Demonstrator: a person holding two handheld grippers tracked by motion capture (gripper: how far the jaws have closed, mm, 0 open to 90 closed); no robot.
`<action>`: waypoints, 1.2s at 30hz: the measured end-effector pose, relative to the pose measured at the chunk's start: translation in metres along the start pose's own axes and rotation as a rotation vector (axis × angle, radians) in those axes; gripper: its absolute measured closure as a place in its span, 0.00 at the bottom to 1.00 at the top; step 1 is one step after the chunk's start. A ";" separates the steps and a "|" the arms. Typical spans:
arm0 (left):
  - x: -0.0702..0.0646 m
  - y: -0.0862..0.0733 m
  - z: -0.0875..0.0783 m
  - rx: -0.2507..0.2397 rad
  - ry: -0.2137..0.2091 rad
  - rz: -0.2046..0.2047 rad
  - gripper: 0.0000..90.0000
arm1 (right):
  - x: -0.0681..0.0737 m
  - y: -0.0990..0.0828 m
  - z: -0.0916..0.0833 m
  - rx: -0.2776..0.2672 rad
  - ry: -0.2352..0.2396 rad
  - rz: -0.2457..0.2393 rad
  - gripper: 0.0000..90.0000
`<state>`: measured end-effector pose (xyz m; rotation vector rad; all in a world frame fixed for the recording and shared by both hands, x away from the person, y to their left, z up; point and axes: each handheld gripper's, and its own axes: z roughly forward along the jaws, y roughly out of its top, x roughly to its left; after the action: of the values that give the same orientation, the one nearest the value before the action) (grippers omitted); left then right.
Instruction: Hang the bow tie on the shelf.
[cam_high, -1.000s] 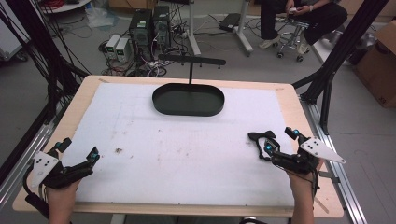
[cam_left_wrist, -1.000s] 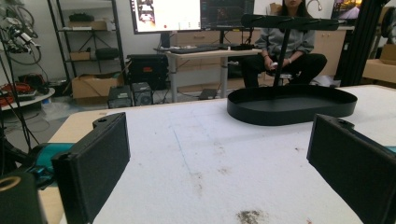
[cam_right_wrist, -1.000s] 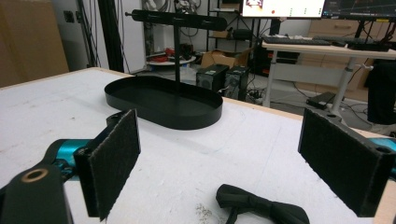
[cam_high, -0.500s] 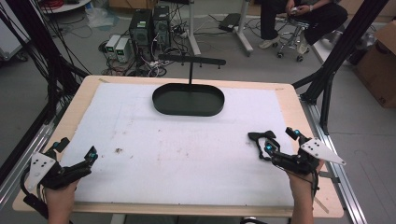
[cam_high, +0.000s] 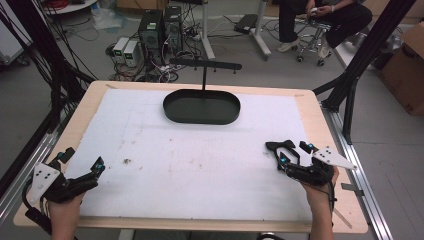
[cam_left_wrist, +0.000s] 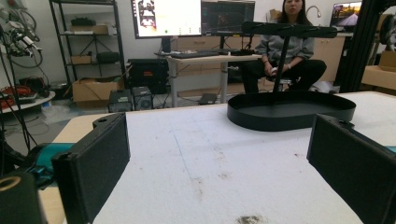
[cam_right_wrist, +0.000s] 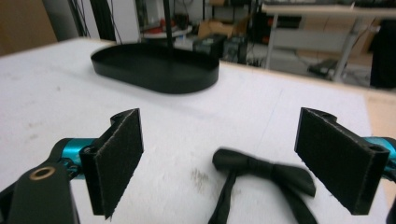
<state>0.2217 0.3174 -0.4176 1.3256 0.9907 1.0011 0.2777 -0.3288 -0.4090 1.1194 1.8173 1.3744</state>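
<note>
A robotics lab or research workspace. Desktop computer towers (cam_high: 160, 27) sit on the floor amid tangled cables, black metal frame struts (cam_high: 367, 42) surround a wooden table (cam_high: 320, 107), monitors (cam_left_wrist: 167, 16) stand on desks, shelving holds cardboard boxes (cam_left_wrist: 93, 91), and a seated person (cam_left_wrist: 287, 51) works nearby.

No words or numbers can be read here. The bright screens (cam_left_wrist: 194, 17) at the top of the left gripper view are too small and blurry to make out.
</note>
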 end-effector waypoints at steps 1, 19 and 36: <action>0.000 0.000 0.000 0.001 0.000 -0.001 0.07 | 0.000 -0.001 0.003 0.029 -0.004 0.007 0.16; 0.001 -0.001 0.000 0.006 0.004 -0.011 0.07 | -0.001 -0.017 0.053 0.290 -0.057 0.041 0.26; 0.002 -0.002 0.000 0.006 0.003 -0.017 0.07 | -0.004 -0.022 0.068 0.409 -0.104 0.115 0.63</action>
<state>0.2221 0.3192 -0.4198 1.3186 1.0067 0.9880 0.3311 -0.3034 -0.4495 1.4925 2.0371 1.0038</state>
